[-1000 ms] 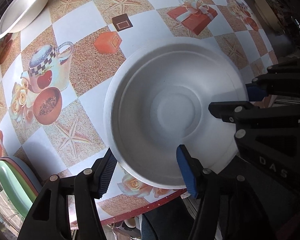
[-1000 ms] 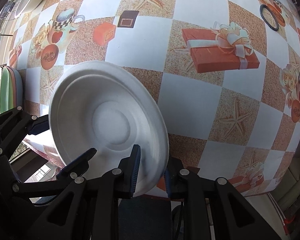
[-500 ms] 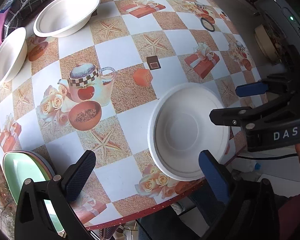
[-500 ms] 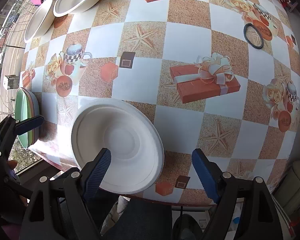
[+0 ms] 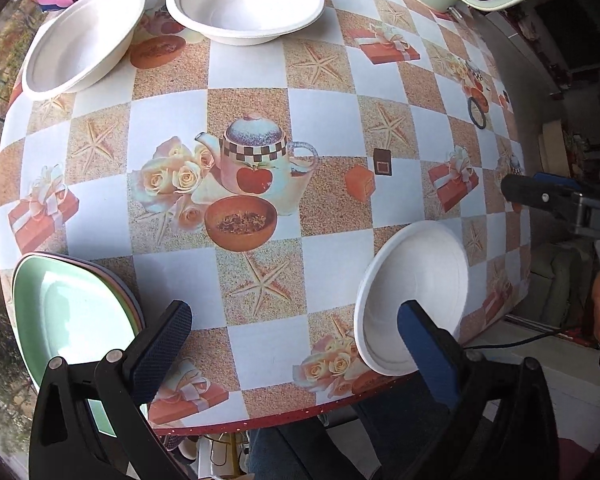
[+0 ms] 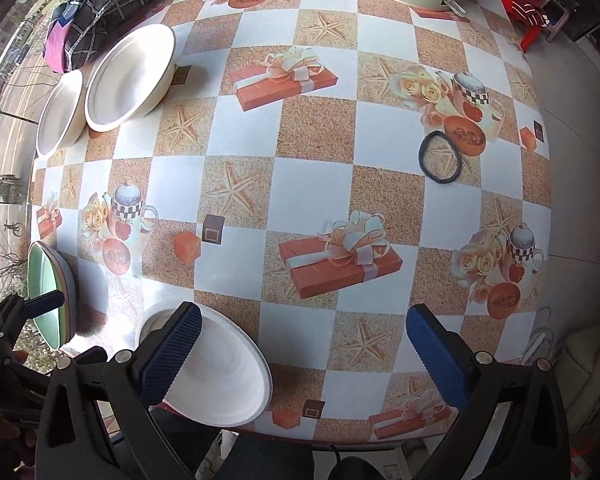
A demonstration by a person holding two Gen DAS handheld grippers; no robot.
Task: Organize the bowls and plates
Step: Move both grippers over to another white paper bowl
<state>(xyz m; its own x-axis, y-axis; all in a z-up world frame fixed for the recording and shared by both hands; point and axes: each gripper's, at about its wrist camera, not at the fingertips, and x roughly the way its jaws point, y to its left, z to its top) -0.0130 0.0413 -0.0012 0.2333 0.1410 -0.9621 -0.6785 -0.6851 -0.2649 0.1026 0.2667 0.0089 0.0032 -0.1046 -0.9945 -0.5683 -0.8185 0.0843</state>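
The white bowl point(image 6: 216, 372) sits at the table's point(image 6: 320, 128) near edge, under both grippers' wide, empty fingers point(image 6: 172, 356), the right gripper point(image 6: 304, 354) just opened.

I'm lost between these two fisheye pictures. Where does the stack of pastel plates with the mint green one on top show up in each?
Left wrist view: the stack of pastel plates lies at the lower left, at the table's edge, partly behind the left gripper's finger.
Right wrist view: the same stack sits at the far left edge, seen more side-on.
Shared landmark: the nearest white paper bowl at the table's near edge.
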